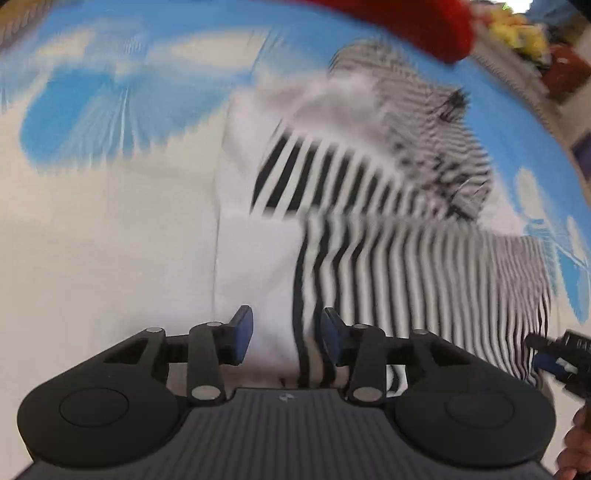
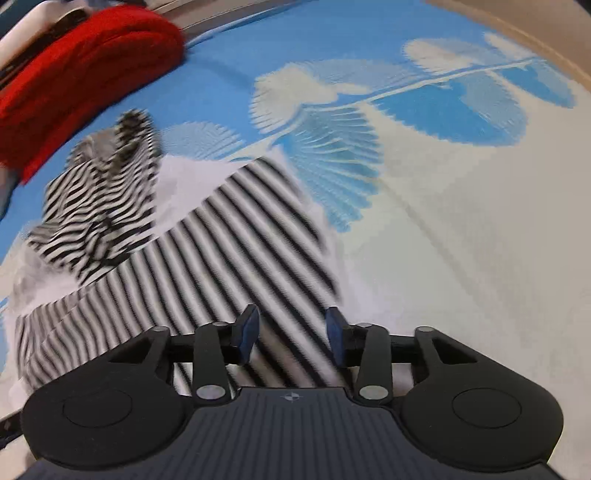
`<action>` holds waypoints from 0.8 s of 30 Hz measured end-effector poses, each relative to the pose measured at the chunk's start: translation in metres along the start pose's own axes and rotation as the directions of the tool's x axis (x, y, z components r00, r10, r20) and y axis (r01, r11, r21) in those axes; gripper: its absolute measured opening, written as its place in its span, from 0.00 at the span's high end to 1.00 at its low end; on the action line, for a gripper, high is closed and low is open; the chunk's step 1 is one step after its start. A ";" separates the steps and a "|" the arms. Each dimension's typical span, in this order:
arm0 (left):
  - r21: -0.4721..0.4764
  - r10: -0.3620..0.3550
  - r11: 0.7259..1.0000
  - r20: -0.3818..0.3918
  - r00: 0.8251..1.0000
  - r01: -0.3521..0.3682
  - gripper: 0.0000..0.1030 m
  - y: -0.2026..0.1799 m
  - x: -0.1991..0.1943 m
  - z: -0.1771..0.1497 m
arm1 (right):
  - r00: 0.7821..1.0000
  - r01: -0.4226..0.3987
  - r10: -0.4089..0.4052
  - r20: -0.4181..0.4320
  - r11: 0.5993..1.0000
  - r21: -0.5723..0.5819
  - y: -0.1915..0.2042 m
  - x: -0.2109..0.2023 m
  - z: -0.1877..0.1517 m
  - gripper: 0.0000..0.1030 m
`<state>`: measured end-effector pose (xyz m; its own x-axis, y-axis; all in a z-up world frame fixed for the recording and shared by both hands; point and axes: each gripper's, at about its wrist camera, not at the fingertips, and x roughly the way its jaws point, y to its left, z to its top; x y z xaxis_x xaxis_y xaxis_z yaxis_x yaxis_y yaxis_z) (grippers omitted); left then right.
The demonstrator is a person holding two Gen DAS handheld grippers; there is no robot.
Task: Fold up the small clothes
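Observation:
A small black-and-white striped garment (image 1: 406, 258) with white panels lies partly folded on a blue-and-white patterned cloth. My left gripper (image 1: 286, 326) hovers over its near edge, where white fabric meets stripes. Its jaws stand apart and the blue pads (image 1: 242, 338) press on nothing. In the right wrist view the same garment (image 2: 229, 243) spreads out, with a crumpled striped part (image 2: 99, 195) at its far left. My right gripper (image 2: 293, 326) is open above the striped cloth, holding nothing. This gripper also shows at the right edge of the left wrist view (image 1: 554, 356). Both views are blurred.
A red folded fabric item (image 2: 81, 70) lies at the far side of the cloth, beyond the garment (image 1: 424, 26). The patterned cloth (image 2: 461, 221) stretches wide to the right. Yellow and dark red objects (image 1: 535, 48) sit past the cloth's far corner.

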<state>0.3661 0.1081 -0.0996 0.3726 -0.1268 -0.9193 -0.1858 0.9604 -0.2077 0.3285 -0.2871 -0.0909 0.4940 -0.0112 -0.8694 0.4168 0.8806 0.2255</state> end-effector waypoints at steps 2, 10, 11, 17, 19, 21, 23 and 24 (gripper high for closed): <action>-0.003 0.015 1.000 0.044 0.999 -0.015 0.56 -0.002 -0.006 0.003 | 0.997 -0.021 0.024 -0.079 0.999 0.036 -0.005 0.012 -0.003 0.57; 0.111 -0.025 0.994 0.269 0.963 -0.005 0.56 -0.022 -0.037 0.020 | 0.997 -0.036 0.041 0.059 0.996 -0.080 0.006 -0.015 0.011 0.56; 0.132 -0.026 0.991 0.293 0.956 -0.014 0.56 -0.024 -0.039 0.021 | 0.996 -0.030 0.039 0.083 0.994 -0.103 0.009 -0.018 0.014 0.56; 0.223 -0.064 0.975 0.354 0.933 -0.017 0.56 -0.034 -0.046 0.045 | 0.986 -0.002 0.027 0.162 0.988 -0.155 0.007 -0.029 0.032 0.56; 0.242 -0.073 0.970 0.361 0.930 -0.018 0.56 -0.045 -0.037 0.070 | 0.983 0.019 0.011 0.184 0.986 -0.163 0.005 -0.032 0.039 0.56; 0.269 -0.080 0.963 0.376 0.923 -0.027 0.56 -0.062 -0.023 0.103 | 0.979 0.037 -0.001 0.203 0.984 -0.174 0.003 -0.033 0.046 0.56; 0.271 -0.083 0.962 0.382 0.921 -0.026 0.56 -0.079 -0.006 0.137 | 0.979 0.051 -0.013 0.205 0.982 -0.182 0.000 -0.032 0.049 0.56; 0.267 -0.096 0.964 0.373 0.923 -0.008 0.56 -0.088 0.006 0.160 | 0.980 0.046 -0.010 0.196 0.982 -0.181 -0.002 -0.031 0.050 0.56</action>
<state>0.5303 0.0626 -0.0338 0.7010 -0.1161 -0.7036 0.0605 0.9928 -0.1035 0.3503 -0.3118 -0.0421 0.6300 -0.1128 -0.7683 0.2941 0.9504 0.1016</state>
